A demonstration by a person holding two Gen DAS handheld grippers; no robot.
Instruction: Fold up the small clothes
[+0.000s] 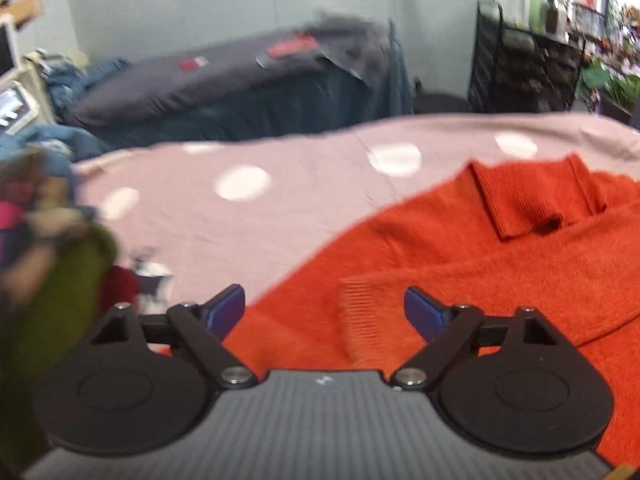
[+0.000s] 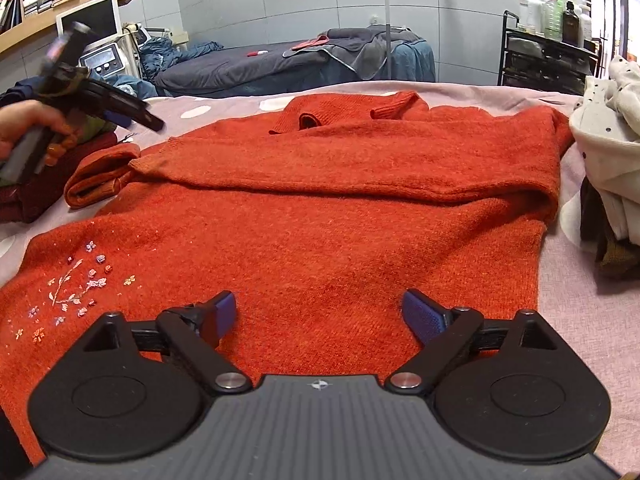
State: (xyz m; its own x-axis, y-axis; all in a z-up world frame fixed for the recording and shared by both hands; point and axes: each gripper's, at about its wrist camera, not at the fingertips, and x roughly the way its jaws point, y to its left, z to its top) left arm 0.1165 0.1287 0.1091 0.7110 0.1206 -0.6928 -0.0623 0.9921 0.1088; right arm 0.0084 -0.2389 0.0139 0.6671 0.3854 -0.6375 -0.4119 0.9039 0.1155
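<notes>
An orange knit sweater lies spread on a pink sheet with white dots, one sleeve folded across its chest. The collar is at the far side, and flower embroidery sits at the near left. My left gripper is open just above the ribbed sleeve cuff, with nothing between its blue pads. In the right wrist view the left gripper hangs at the upper left, held by a hand. My right gripper stands open over the sweater's lower body, holding nothing.
A heap of cream and dark clothes lies at the right edge of the bed. Dark red and green garments sit at the left. Behind stand a grey-covered bed and a black cart with bottles.
</notes>
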